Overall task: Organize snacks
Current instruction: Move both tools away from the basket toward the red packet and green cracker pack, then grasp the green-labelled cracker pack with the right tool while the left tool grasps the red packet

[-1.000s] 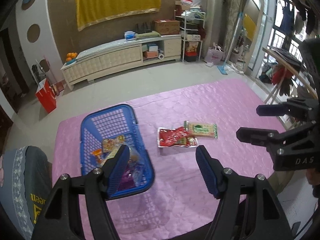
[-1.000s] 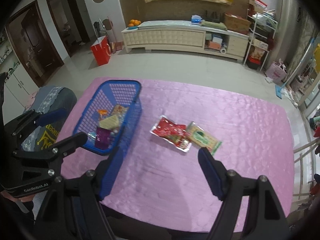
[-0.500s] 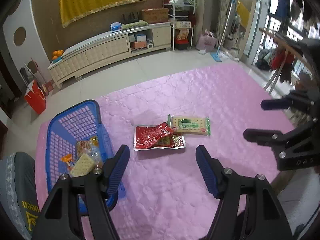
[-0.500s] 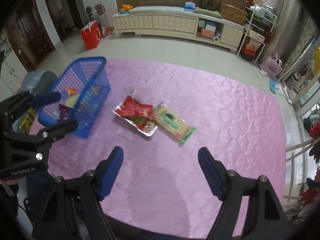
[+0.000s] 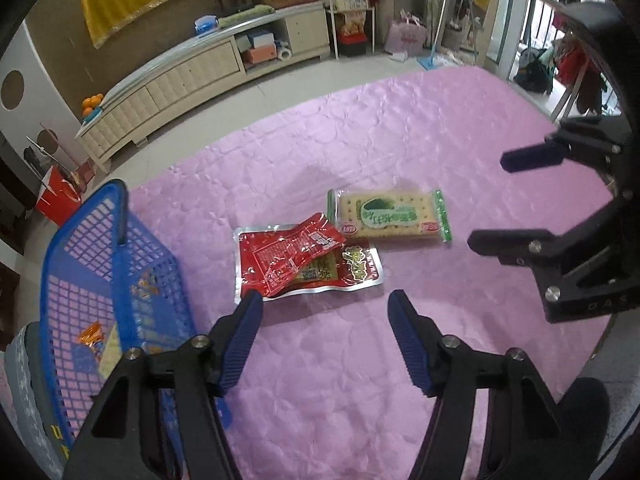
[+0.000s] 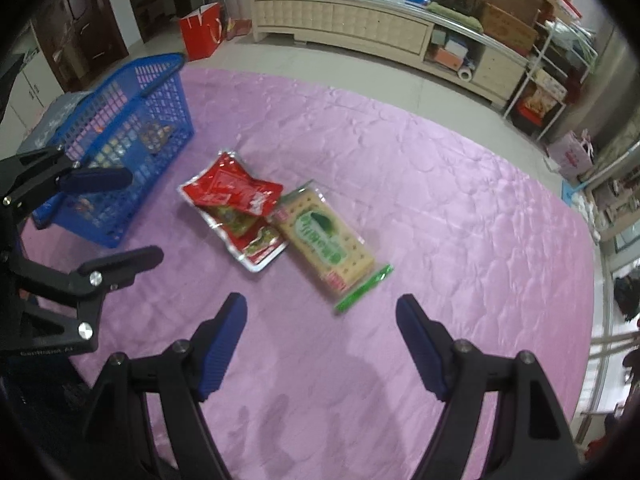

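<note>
On the pink cloth lie a small red packet [image 5: 296, 246] on top of a larger red snack pouch [image 5: 352, 270], and a green-and-white cracker pack [image 5: 390, 216] beside them to the right. They also show in the right wrist view: the red packet [image 6: 230, 188], the pouch [image 6: 252, 242], the cracker pack [image 6: 326, 240]. A blue mesh basket [image 5: 116, 248] [image 6: 120, 120] with several snacks inside stands to the left. My left gripper [image 5: 324, 312] is open and empty just short of the pouch. My right gripper [image 6: 320, 316] is open and empty just short of the cracker pack.
The pink cloth [image 5: 400, 128] covers the table, with its edge at the right and front. A grey chair cushion [image 5: 24, 380] sits beside the basket at the left. A long cream cabinet [image 6: 360, 20] and a red bag [image 6: 200, 32] stand on the floor beyond.
Both grippers have moved forward and down toward the packets, which now look larger. The left view has swung right, away from the basket. Both stay open.
</note>
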`<state>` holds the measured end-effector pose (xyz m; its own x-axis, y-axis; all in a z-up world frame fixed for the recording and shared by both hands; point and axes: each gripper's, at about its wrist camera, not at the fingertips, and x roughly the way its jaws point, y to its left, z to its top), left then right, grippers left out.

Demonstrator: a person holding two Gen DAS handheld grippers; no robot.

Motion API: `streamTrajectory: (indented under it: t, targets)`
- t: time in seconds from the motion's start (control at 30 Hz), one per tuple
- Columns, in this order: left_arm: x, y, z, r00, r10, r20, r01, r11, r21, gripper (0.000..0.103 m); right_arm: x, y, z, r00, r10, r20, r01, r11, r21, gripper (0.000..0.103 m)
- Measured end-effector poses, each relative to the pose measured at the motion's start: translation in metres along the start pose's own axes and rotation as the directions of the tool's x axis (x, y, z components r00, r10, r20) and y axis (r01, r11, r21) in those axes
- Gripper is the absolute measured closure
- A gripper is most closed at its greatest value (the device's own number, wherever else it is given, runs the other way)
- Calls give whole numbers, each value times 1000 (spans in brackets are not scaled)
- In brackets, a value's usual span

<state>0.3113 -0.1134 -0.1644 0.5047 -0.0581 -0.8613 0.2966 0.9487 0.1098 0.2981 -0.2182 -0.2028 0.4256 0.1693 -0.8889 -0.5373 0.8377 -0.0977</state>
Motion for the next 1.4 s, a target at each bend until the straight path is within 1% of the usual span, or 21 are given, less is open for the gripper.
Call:
streamTrajectory:
  t: [0.1,0.17,0.23,0.27,0.3,0.33,0.43,0.53,0.63,0.67,0.73,0.77,0.83,0.93,1.03,1.13,1.27,1.33,1.4]
  targets:
    - [14,4,5,1000,11,-22,-11,1000,2,47,16,-5,5,1000,21,-6,-22,1000,-17,22]
    - [24,5,9,999,16,-36,-16,1000,14,51,26,-6,7,1000,19,-2,-19,999,-39,22]
    - [33,2,12,998,35,-50,-34,999,36,57,35,-8,8,1000,26,0,-26,999,-47,22]
    - [38,1,13,997,46,-60,-44,998,46,58,40,-8,8,999,37,-3,-37,998,-45,22]
    - [43,0,14,996,53,-72,-50,997,54,65,44,-9,8,999,42,-5,-42,998,-46,22]
    - [48,1,16,995,57,-86,-52,997,59,67,48,-9,8,999,44,-7,-44,998,-49,22]
    - [60,0,20,993,43,-112,-36,997,64,69,58,-10,8,999,50,-6,-51,998,-47,22]
    - [72,-4,23,990,52,-133,-40,995,92,69,64,-14,6,998,65,-3,-65,998,-23,22]
    - [85,-4,28,985,72,-157,-55,992,111,69,67,-17,5,998,64,6,-64,998,-12,22]
    - [89,-4,29,984,70,-162,-51,992,118,70,68,-18,5,998,67,8,-67,998,-9,22]
    - [96,-4,31,984,77,-161,-57,990,126,77,68,-20,3,996,85,8,-85,996,3,22]
    - [100,-3,32,983,76,-167,-57,991,118,79,69,-21,2,995,95,9,-95,995,6,22]
    - [105,0,33,983,56,-176,-38,994,104,86,70,-21,2,996,92,9,-92,996,-4,22]
    - [112,5,35,982,42,-185,-25,995,95,90,73,-20,5,998,65,8,-64,997,-48,22]
    - [116,7,36,982,24,-185,-7,995,95,96,77,-22,11,997,79,3,-78,995,-68,22]
    - [116,6,35,984,12,-177,6,995,101,99,87,-19,17,995,98,-28,-101,989,-104,22]
    - [116,8,34,985,11,-172,8,994,105,101,97,-12,19,995,90,-49,-97,982,-159,22]
    - [117,12,35,986,1,-169,13,997,82,102,101,-11,20,995,83,-57,-92,982,-163,22]
    - [116,15,35,985,-15,-173,25,998,58,102,104,-14,22,994,96,-59,-104,983,-152,22]
